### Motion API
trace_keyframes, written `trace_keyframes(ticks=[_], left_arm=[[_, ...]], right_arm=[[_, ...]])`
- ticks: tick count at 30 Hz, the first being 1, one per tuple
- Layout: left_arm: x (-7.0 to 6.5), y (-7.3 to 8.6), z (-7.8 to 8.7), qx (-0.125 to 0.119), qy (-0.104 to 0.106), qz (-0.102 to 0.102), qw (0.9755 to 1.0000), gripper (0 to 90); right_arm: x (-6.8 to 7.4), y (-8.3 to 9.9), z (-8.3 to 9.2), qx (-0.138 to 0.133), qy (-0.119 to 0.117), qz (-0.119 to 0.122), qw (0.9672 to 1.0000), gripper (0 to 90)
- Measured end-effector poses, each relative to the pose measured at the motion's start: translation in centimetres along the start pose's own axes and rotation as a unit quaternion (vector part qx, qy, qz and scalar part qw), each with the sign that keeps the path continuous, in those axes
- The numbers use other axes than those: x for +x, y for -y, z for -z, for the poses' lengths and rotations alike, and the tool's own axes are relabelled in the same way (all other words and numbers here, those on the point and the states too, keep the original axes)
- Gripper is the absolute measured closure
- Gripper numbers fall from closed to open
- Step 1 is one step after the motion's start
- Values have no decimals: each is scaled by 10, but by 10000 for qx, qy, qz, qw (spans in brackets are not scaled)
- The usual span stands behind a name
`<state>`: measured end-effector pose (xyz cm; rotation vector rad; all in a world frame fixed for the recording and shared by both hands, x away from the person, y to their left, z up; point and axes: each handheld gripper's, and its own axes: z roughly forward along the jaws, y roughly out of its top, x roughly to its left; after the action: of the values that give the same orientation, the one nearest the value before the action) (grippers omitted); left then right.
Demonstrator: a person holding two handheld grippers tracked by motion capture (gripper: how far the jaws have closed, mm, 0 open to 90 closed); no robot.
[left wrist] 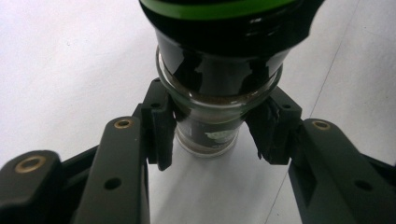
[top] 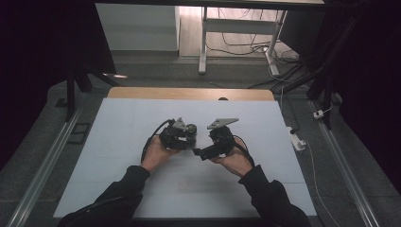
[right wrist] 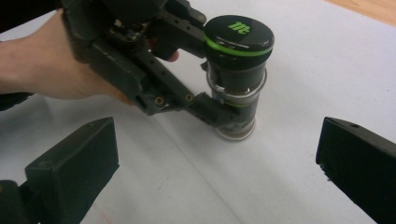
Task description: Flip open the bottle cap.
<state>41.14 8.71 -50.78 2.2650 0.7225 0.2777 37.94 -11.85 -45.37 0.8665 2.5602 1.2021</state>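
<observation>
The left gripper [left wrist: 210, 135] has its two black jaws closed on the glass body of a small jar [left wrist: 210, 126], one pad pressed against each side just under the wide shoulder. In the left gripper view the jar stands upright on the white table [left wrist: 70, 56], and something brown shows through the glass above a dark label. Its big black lid [left wrist: 224, 11] with a bright green ring sits at the top of that view.

In the right gripper view the same jar [right wrist: 237, 93] stands near the middle of the picture, its base on the white surface, with a green mark printed on top of the lid [right wrist: 239, 31]. The left gripper [right wrist: 219, 112] reaches in from the upper left and clamps the glass low down, held by a bare hand [right wrist: 51, 70]. The right gripper [right wrist: 219, 163] has its jaws spread wide apart, one at each bottom corner of that view, with the jar beyond them and untouched.

From the high view, both grippers meet near the centre of the white table [top: 118, 142]. The left gripper [top: 189, 137] and the right gripper [top: 201, 152] sit just beside each other, each held by a hand in a dark sleeve [top: 269, 194]. A strip of bare wood [top: 189, 93] edges the far side of the table, and cables [top: 246, 47] lie on the floor beyond.
</observation>
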Motion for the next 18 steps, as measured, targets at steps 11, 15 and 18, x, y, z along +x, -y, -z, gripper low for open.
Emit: trace_keyframes(ticks=[11,15,18], left_arm=[[0,0,0,15,-2,-3,10000,536],[0,0,0,13,1,-5,10000,536],[0,0,0,13,2,-2,10000,536]], right_arm=[[-6,-4,-10,81,155,100,9998,207],[-8,-8,-8,75,20,116,9999,507],[-10,-9,-10,126,-84,99,9998,613]])
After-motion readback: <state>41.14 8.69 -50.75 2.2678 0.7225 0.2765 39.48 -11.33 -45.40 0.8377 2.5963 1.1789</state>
